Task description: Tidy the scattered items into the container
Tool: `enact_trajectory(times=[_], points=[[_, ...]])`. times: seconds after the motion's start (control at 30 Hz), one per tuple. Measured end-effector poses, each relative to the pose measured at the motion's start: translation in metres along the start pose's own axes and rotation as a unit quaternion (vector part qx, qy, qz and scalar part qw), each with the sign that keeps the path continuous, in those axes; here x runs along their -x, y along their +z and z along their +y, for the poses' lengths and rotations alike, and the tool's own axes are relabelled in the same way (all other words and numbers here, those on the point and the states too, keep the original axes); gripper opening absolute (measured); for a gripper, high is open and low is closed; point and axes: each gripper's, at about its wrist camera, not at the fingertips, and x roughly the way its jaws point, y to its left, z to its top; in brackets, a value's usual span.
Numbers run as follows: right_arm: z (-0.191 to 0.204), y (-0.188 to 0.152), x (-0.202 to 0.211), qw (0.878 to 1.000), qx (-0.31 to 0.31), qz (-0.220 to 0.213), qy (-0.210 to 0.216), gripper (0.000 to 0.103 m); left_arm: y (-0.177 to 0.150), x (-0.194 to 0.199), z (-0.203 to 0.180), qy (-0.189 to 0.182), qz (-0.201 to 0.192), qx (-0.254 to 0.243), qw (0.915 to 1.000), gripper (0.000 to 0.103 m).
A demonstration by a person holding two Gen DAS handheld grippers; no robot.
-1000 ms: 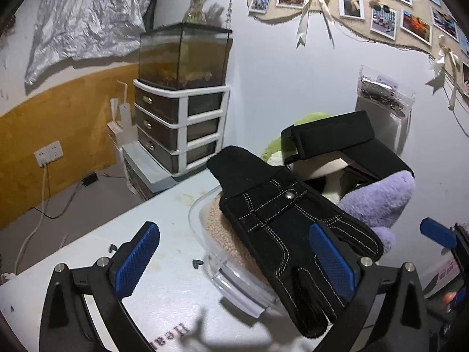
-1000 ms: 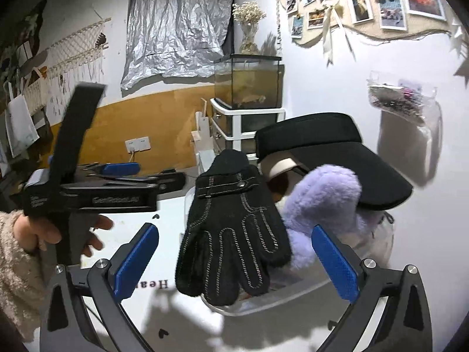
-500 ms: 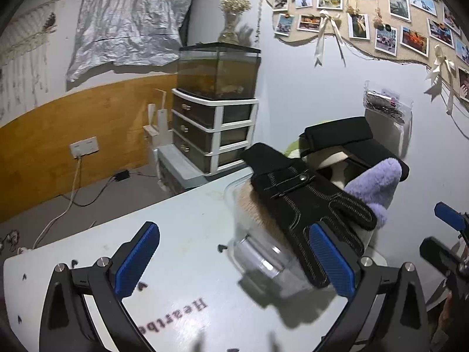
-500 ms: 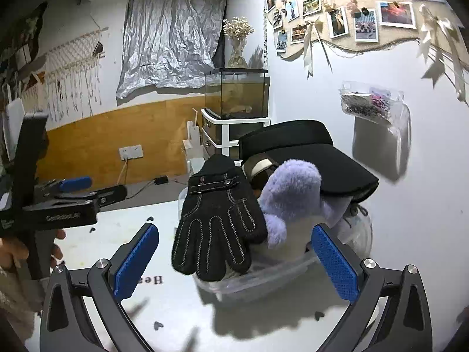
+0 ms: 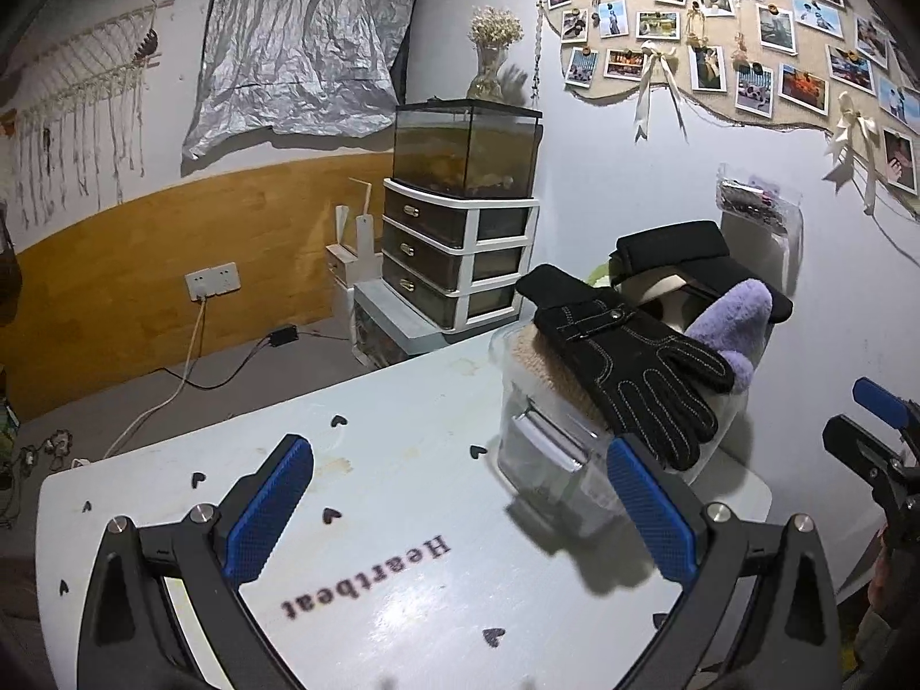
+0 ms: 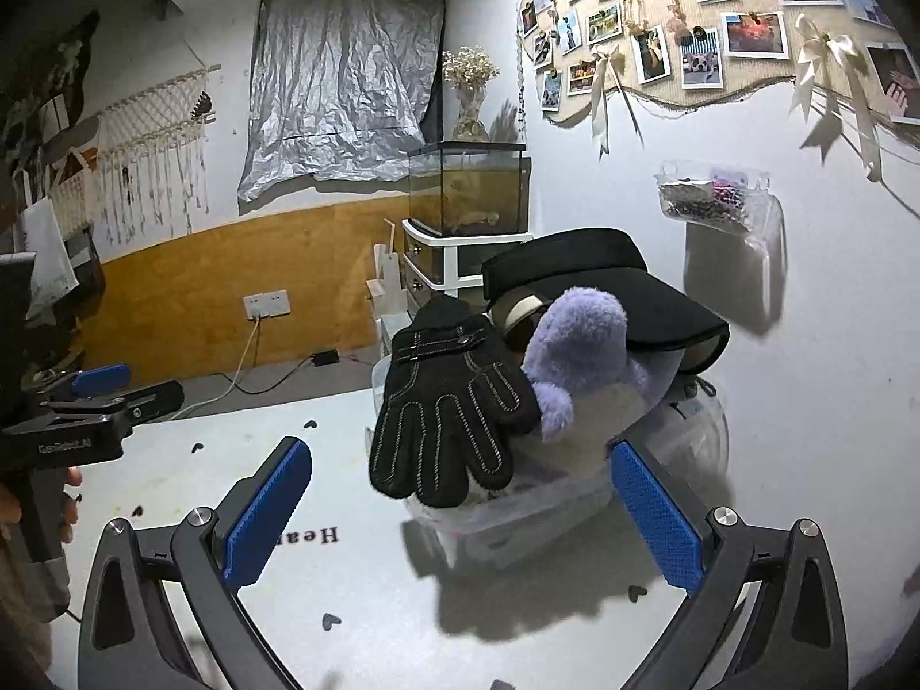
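A clear plastic container [image 5: 535, 448] [image 6: 517, 512] stands on the white table, piled high. A black stitched glove [image 5: 627, 362] [image 6: 454, 408] drapes over its rim, fingers hanging outside. Beside it lie a fluffy purple mitten [image 5: 730, 328] [image 6: 581, 345] and a black visor cap [image 5: 690, 259] [image 6: 598, 282]. My left gripper [image 5: 460, 512] is open and empty, set back from the container. My right gripper [image 6: 460, 512] is also open and empty, well short of the box. Each gripper shows at the edge of the other's view.
The white table [image 5: 402, 563] carries small heart marks and the word "Heartbeat". Behind it stand a drawer unit [image 5: 460, 253] with a glass tank [image 5: 466, 144] on top. A wall with pinned photos [image 6: 690, 40] is close on the right. A hand [image 6: 34, 506] holds the left gripper.
Both grippers have pulled back from the container, which now looks smaller and farther. The black glove stays draped over the rim where it was left.
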Motion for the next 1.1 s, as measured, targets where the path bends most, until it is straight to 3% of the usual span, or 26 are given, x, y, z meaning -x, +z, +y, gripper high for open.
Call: enact_trajectory(times=[0.53, 1.1], points=[[0.026, -0.014, 0.023, 1.0, 0.003, -0.011, -0.001, 0.103, -0.023, 0.026, 0.011, 0.001, -0.003, -0.009, 1.0, 0.103], [0.016, -0.017, 0.023, 1.0, -0.012, -0.007, -0.028, 0.103, -0.02, 0.025, 0.009, -0.013, -0.003, -0.001, 0.9999, 0.103]])
